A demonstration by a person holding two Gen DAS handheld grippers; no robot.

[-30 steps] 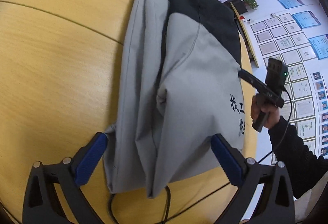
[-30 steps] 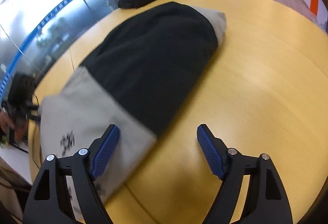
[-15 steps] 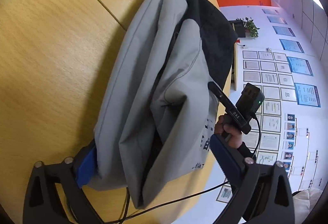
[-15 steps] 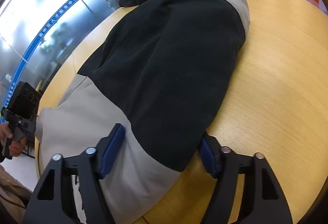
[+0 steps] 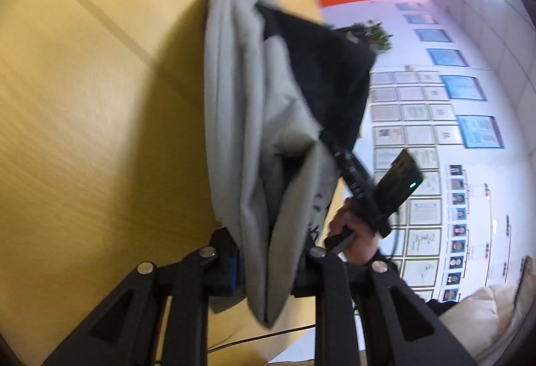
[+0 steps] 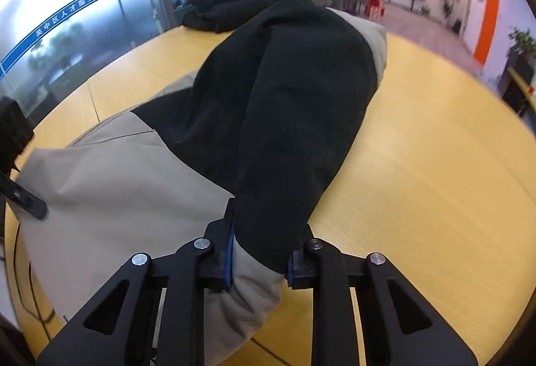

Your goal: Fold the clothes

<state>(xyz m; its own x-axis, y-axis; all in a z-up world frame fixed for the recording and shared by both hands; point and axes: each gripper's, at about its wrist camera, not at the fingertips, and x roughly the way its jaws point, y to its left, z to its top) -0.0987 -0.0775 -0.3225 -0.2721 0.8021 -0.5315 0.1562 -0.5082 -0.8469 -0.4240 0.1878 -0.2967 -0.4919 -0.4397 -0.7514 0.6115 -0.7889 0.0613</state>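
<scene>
Gripping grey-black jacket (image 6: 284,118), jaws closed both sides

Matt grey-and-black cloth jacket (image 6: 288,118) on a smooth, seemingly laminated wood-grain table (image 6: 418,165).

Yellow wooden table (image 6: 435,165), glass wall (image 6: 67,41)

The blue pads of the left gripper (image 5: 268,269) are almost wholly hidden by the bunched grey-and-black fabric jacket (image 5: 268,145), which is itself motion-blurred. The right gripper (image 6: 259,260) shows only slivers of its blue pads beside the cloth. The framed notices on the white wall (image 5: 418,118) are too small to read.
</scene>
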